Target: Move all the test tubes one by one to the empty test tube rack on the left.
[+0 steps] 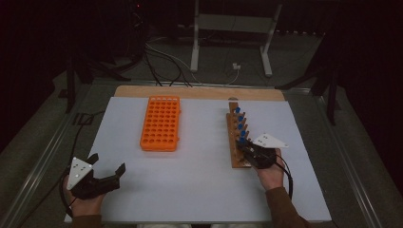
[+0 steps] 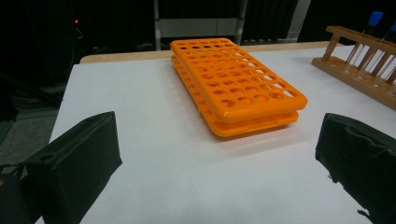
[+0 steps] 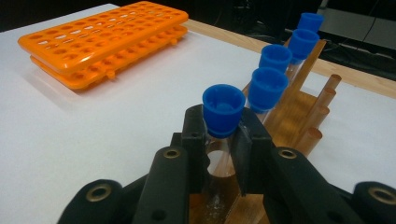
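Tube (image 3: pixel 219 140) with blue cap, nearest in the wooden rack (image 1: pixel 233 142), sits clamped in the right tool (image 3: pixel 223 140); left tool (image 1: pixel 105 167) gapes wide.

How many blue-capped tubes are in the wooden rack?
5, in one row along the wooden rack: the nearest blue-capped tube sits between the right gripper fingers, the other four line up behind it. None looks hidden.

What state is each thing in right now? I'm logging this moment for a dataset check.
Orange plastic tube rack: lying flat on the white table, holes empty.
Wooden test tube rack: standing, holding a row of blue-capped tubes.
Nearest blue-capped glass tube: upright in the wooden rack, capped, clamped below the cap.
Left gripper: open, holding nothing.
Right gripper: shut on the nearest tube.
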Available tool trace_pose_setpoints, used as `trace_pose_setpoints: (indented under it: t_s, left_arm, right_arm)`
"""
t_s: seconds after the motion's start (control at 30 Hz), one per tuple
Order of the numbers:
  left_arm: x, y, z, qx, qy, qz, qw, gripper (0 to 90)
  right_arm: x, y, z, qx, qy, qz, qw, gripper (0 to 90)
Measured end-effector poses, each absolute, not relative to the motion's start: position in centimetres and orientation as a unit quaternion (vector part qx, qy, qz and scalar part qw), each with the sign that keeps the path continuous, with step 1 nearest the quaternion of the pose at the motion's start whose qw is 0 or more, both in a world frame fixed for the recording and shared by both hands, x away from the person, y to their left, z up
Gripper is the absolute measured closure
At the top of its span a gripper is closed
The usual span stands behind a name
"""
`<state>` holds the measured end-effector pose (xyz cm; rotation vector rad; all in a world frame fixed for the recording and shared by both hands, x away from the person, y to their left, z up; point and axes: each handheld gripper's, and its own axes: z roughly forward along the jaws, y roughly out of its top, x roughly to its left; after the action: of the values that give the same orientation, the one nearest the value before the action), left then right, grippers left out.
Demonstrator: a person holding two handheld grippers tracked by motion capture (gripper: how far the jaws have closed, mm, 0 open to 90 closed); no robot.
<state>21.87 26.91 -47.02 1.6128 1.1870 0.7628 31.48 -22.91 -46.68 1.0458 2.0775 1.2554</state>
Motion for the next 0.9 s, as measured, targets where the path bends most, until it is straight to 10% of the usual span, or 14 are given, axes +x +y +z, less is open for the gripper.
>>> trace_pose_setpoints:
  t_s: [0.9]
  left_arm:
    - [24.2, 23.4, -43.7, 0.682, 0.432, 0.285, 0.516, 0.7]
  right_arm:
    - [31.6, -23.9, -42.4, 0.384, 0.767, 0.468, 0.214, 76.9]
